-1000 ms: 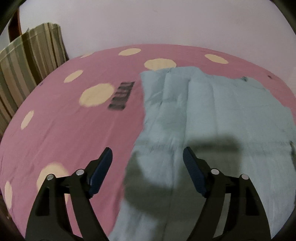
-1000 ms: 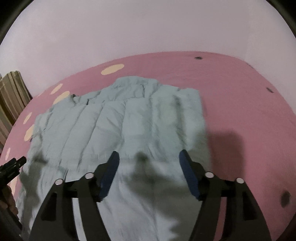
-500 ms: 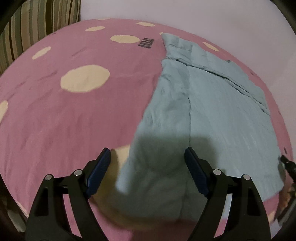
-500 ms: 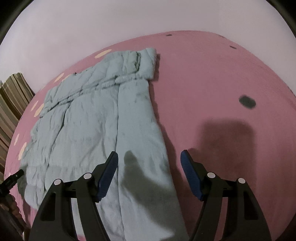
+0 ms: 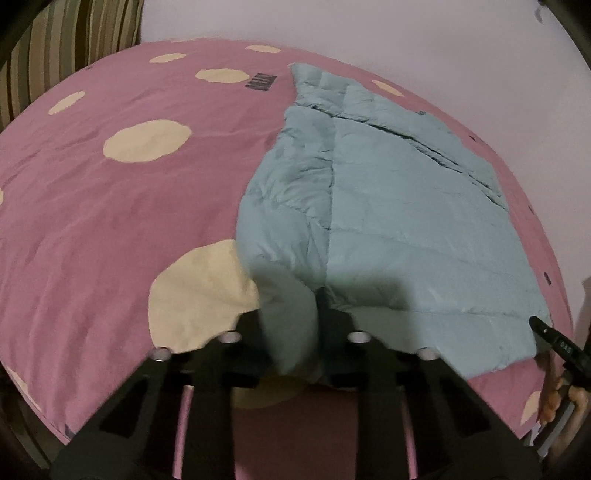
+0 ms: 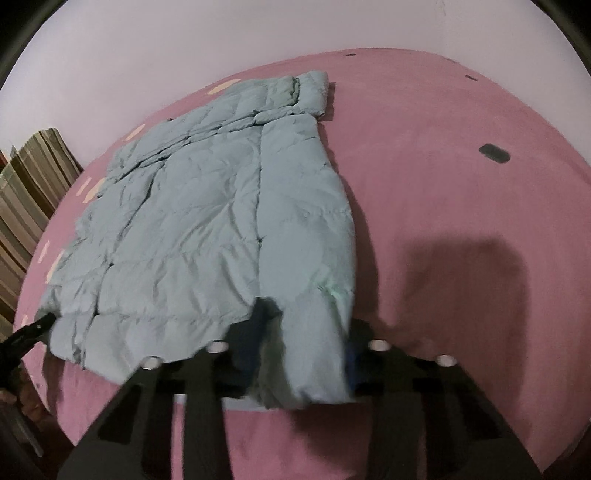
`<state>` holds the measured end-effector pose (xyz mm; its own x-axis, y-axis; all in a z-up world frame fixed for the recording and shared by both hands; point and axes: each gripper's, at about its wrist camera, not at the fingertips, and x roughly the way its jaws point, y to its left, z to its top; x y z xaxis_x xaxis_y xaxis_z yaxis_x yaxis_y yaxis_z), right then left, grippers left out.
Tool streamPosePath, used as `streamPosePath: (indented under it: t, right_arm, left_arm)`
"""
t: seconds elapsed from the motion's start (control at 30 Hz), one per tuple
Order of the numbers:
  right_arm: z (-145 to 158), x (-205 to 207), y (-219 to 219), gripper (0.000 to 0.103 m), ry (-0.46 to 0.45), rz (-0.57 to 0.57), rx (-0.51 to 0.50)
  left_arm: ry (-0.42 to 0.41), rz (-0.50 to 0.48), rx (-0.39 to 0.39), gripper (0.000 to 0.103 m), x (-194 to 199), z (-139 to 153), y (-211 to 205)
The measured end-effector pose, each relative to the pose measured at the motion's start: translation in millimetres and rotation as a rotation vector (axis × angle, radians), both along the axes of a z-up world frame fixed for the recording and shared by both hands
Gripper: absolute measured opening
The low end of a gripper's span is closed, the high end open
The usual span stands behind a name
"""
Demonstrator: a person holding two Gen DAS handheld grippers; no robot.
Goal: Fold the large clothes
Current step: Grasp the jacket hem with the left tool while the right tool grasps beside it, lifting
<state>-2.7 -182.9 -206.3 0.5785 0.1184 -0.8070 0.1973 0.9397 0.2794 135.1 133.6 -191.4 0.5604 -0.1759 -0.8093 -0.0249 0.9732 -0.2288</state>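
Observation:
A light blue padded jacket (image 5: 399, 206) lies flat on a pink bed sheet with cream dots (image 5: 110, 221); it also shows in the right wrist view (image 6: 207, 229). My left gripper (image 5: 290, 332) is shut on the jacket's near left sleeve end, the cloth bunched between the fingers. My right gripper (image 6: 303, 347) holds the near right sleeve end between its fingers, which have closed in on it. The right gripper's tip shows at the left view's right edge (image 5: 554, 339), the left gripper's tip at the right view's left edge (image 6: 29, 328).
The bed's near edge runs just below both grippers. A striped curtain (image 5: 55, 55) hangs at the far left, also in the right wrist view (image 6: 26, 206). A plain pale wall (image 6: 258, 33) stands behind the bed. Dark marks (image 6: 494, 153) dot the sheet.
Both grippers moved to the jacket's near edge and closed from wide open onto a sleeve end each. The jacket now lies farther ahead in both views.

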Motion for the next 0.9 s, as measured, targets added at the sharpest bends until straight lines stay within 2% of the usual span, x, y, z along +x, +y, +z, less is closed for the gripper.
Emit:
streamPosePath:
  t: [0.07, 0.13, 0.33, 0.47, 0.63, 0.7, 0.8, 0.9]
  right_arm:
    - [2.2, -2.0, 0.2, 0.014, -0.011, 0.007, 0.014]
    - [8.1, -5.0, 1.7, 0.01, -0.034, 0.017, 0.018]
    - [35.7, -13.9, 0.4, 0.008, -0.117, 0.01, 0.057]
    - [65.5, -0.4, -8.8, 0.008, -0.187, 0.007, 0.107]
    - [96.2, 45.2, -23.0, 0.008, -0.251, -0.001, 0.126]
    - [100.7, 68.8, -29.9, 0.008, -0.258, -0.011, 0.148]
    - [100.8, 108.0, -40.1, 0.008, -0.255, -0.033, 0.19]
    - [93.0, 144.3, -44.3, 0.008, -0.23, -0.053, 0.187]
  left_arm:
    - [-0.012, -0.008, -0.007, 0.011, -2.1, 2.3, -0.6]
    - [-0.026, -0.003, -0.018, 0.007, -4.9, 7.6, 0.1]
    - [-0.108, 0.014, -0.041, 0.006, -6.6, 43.0, 5.2]
    - [-0.169, 0.018, -0.067, 0.006, 8.1, 73.7, 2.0]
    - [-0.235, 0.016, -0.042, 0.006, 51.7, 103.8, -4.4]
    - [-0.247, 0.022, -0.034, 0.006, 81.3, 110.0, -6.8]
    - [-0.237, 0.036, -0.048, 0.006, 120.0, 108.5, -6.6]
    - [-0.222, 0.055, -0.051, 0.006, 156.8, 100.4, -8.1]
